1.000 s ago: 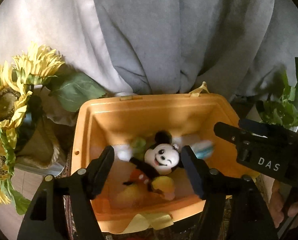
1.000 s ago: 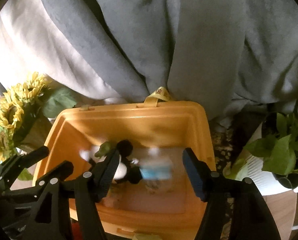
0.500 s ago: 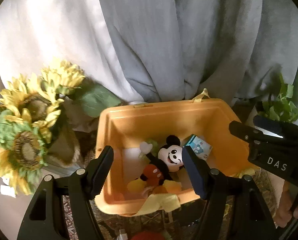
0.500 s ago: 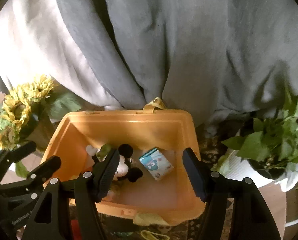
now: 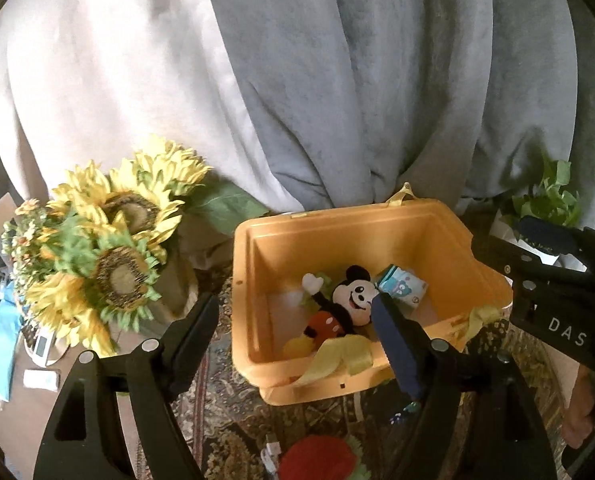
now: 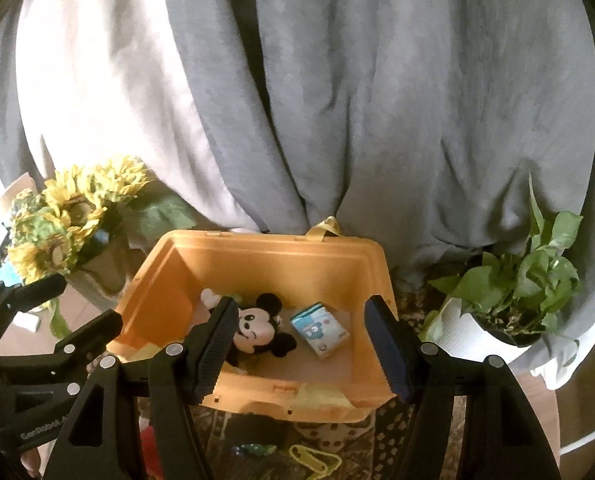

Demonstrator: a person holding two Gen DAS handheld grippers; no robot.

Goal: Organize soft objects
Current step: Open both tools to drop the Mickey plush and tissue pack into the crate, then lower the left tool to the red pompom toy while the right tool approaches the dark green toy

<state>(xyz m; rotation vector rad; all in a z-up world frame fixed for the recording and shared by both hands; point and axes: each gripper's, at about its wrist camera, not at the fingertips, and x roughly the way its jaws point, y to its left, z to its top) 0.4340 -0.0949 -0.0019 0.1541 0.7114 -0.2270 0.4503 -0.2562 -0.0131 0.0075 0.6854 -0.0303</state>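
An orange plastic bin [image 5: 253, 280] [image 6: 265, 256] stands on a patterned rug. Inside lie a Mickey Mouse plush [image 5: 343, 304] [image 6: 257, 326] and a small blue-and-white soft cube [image 5: 401, 288] [image 6: 319, 330]. A yellow ribbon [image 5: 337, 356] hangs over the bin's near rim. My left gripper [image 5: 297, 344] is open and empty, above the bin's near left side. My right gripper [image 6: 301, 348] is open and empty, above the bin's near rim. A red and green soft object [image 5: 317, 458] lies on the rug below the left gripper.
A sunflower bouquet [image 5: 105, 256] [image 6: 61, 216] stands left of the bin. A potted green plant [image 6: 525, 280] in a white pot stands to its right. A grey and white curtain [image 5: 297, 80] hangs behind. Small yellow and green items [image 6: 313, 454] lie on the rug.
Both grippers have pulled up and back from the bin, which looks smaller now. The soft cube, blurred in motion a second ago, now rests in the bin beside the plush.
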